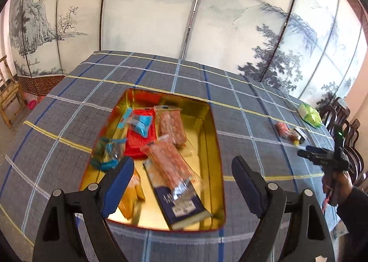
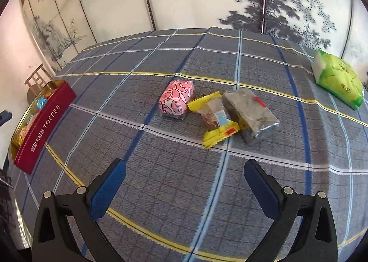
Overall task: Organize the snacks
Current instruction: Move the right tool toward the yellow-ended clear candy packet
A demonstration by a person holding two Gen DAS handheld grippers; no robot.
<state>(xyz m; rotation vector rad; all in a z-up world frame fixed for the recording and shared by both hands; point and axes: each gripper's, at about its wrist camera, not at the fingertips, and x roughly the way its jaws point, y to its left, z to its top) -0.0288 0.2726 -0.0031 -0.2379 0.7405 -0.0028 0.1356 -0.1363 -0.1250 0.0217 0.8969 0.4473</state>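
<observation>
Both the left gripper (image 1: 182,166) and right gripper (image 2: 185,170) gaped, released; the red tin (image 2: 43,130) read "TOFFEE".

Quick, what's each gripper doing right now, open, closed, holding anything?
Left gripper: open, empty, above the gold-lined red rectangular tin.
Right gripper: open, empty, facing the pink patterned wrapped snack.

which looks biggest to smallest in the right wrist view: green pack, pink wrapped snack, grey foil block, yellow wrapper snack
1. green pack
2. grey foil block, though nearer the camera
3. pink wrapped snack and yellow wrapper snack look alike, so I won't rank them
</observation>
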